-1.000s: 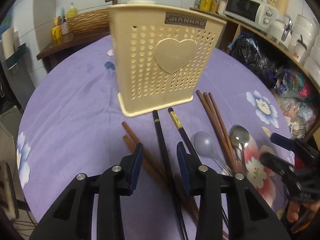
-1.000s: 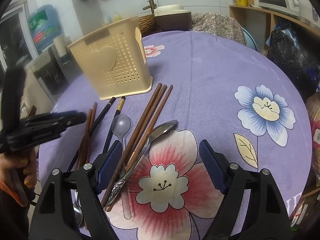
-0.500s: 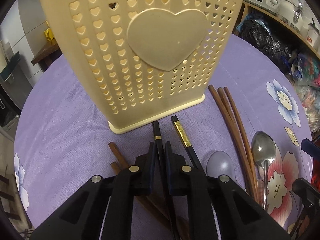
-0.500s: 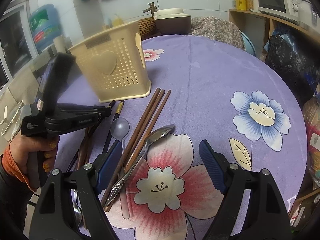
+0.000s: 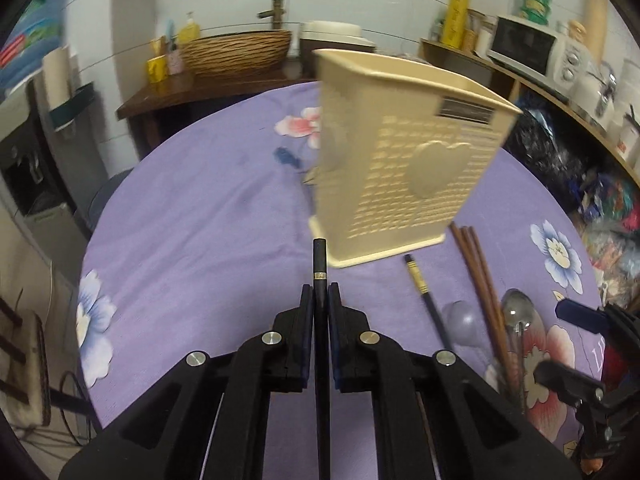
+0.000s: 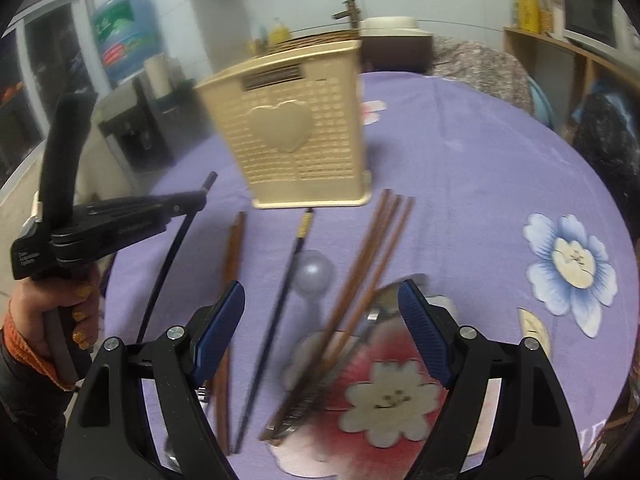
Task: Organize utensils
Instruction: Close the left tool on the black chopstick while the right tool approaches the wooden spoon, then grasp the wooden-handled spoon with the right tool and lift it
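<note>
Showing left tongs (image 6: 202, 196) lifting black chopstick (image 6: 172, 256)

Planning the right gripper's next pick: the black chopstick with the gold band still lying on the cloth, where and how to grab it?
Grip the black chopstick mid-shaft, below its gold band, coming from above with the right gripper, fingers straddling the stick. It lies flat, pointing toward the cream holder; the lilac spoon crowds its right side, so keep the fingers clear of the bowl. The left gripper already holds its mate.
</note>
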A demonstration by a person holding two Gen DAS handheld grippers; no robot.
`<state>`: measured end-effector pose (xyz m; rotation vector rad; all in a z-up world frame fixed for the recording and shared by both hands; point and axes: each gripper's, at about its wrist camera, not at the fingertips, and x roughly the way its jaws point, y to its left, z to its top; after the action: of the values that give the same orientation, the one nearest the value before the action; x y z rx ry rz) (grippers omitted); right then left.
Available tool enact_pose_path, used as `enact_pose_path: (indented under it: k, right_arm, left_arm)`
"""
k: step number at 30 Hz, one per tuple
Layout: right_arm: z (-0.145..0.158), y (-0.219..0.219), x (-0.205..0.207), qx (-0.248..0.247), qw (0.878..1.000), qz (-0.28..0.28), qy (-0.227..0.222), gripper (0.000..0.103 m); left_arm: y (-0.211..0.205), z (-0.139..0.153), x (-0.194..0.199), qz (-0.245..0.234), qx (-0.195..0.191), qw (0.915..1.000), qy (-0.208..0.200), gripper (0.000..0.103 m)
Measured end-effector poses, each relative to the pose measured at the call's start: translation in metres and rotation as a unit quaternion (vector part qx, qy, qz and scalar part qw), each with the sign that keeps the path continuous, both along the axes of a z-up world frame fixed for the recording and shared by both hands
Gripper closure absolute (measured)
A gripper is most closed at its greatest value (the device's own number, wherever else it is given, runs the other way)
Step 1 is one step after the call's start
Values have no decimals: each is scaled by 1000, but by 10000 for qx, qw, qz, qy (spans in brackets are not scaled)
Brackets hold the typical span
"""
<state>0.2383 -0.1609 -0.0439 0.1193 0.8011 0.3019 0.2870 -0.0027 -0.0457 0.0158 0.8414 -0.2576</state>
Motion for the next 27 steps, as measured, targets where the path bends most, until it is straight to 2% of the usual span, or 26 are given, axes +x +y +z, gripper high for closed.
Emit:
enact_pose_path:
  k: [2,4,7,14,16,22,27]
  right_arm:
    - [-3,23,2,41,9993,362,106,33]
    - [-10,41,6,45,9982,546,248,46]
    - [-24,63,13,-17,9964,676,504,52]
    - [-39,84,26,-323,9949,614,728,68]
    - [-43,81,28,-286,9948,584,781,83]
    - [-41,76,26,-31,9953,577,780,84]
    - [-13,61,2,594,9931,826,578,86]
  left_arm:
    - [14,-3,1,143,-122,9998,77,94]
    - [24,-5,0,204,-231,9994,147,94]
    - [27,-5,-7,193,-243,9995,92,94]
    - [29,1,-18,74,-253,9996,-40,94]
    - [31,0,-19,58,-275,9996,-44,94]
    - [37,4,-23,54,-363,9993,-121,94]
    - [46,25,-41,0,-605,9974,-399,94]
